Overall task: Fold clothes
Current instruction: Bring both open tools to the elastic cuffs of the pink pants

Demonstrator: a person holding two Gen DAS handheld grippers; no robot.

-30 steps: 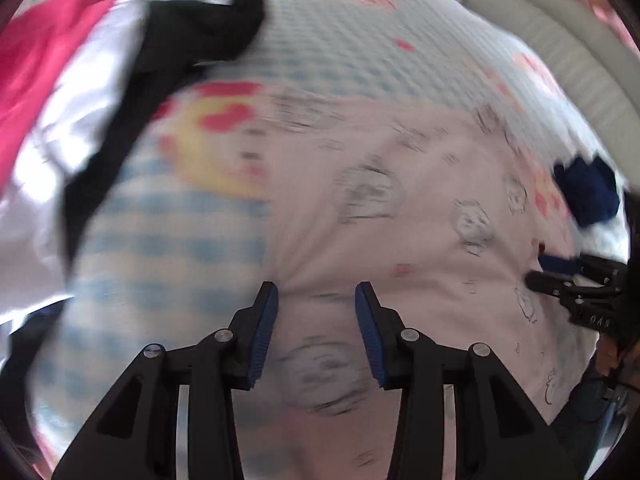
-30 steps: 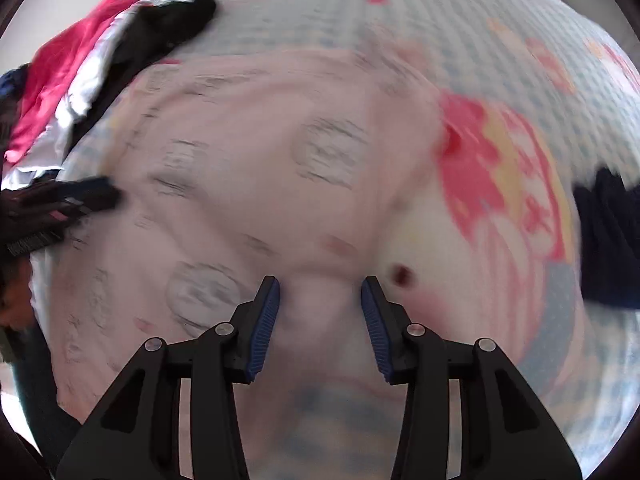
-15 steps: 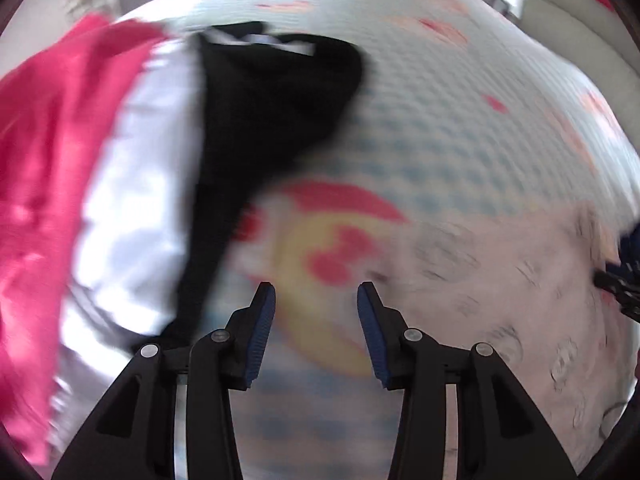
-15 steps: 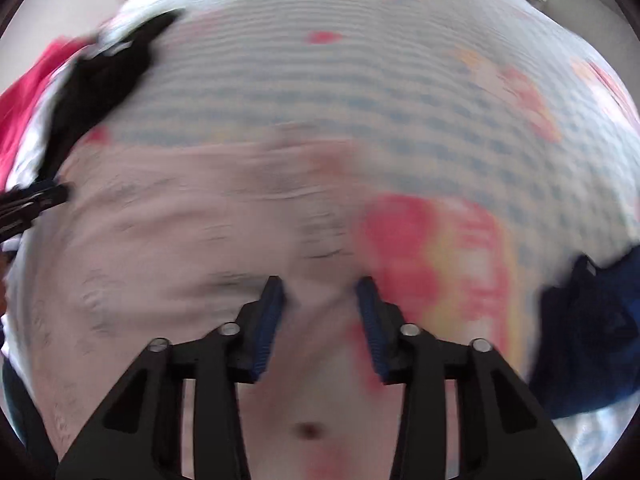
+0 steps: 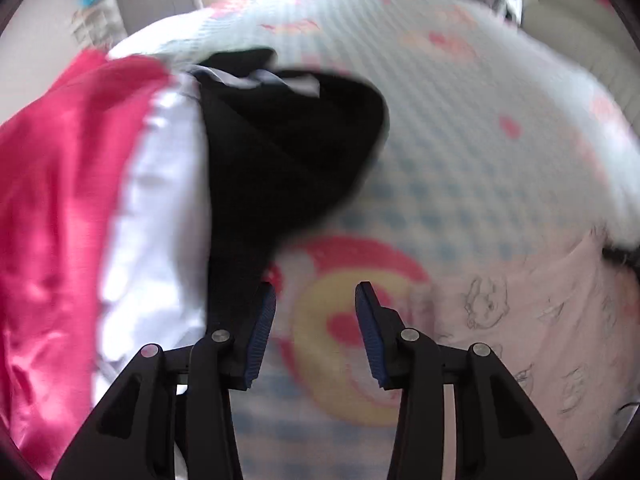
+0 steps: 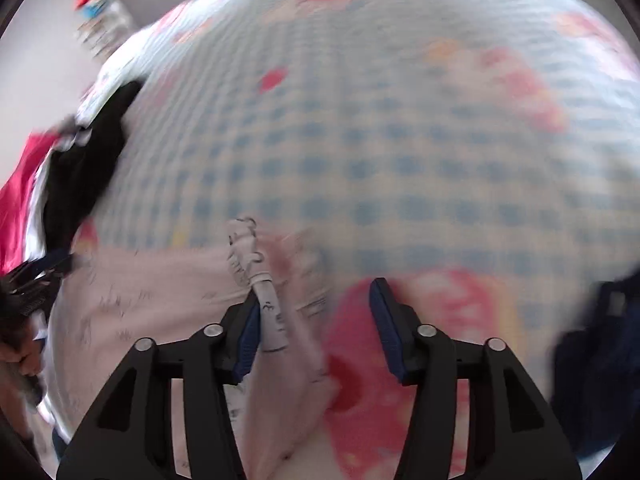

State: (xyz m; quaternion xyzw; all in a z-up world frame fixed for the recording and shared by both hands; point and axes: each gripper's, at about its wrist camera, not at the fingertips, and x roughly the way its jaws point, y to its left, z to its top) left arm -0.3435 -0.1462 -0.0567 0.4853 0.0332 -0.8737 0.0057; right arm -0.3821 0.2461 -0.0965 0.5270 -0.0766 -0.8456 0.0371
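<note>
On the checked bedspread [image 6: 400, 152] the pink garment [image 6: 160, 292] lies spread at the near edge; it looks thin, light and limp, so I judge it best taken by its edge or the raised fold [image 6: 268, 304] beside the right gripper [image 6: 316, 328]. I count one pink garment, one pile [image 5: 120, 200] of red, white and black clothes, and one navy item [image 6: 596, 360]. Both the right and left gripper [image 5: 316, 336] stand spread, pinching nothing.
</note>
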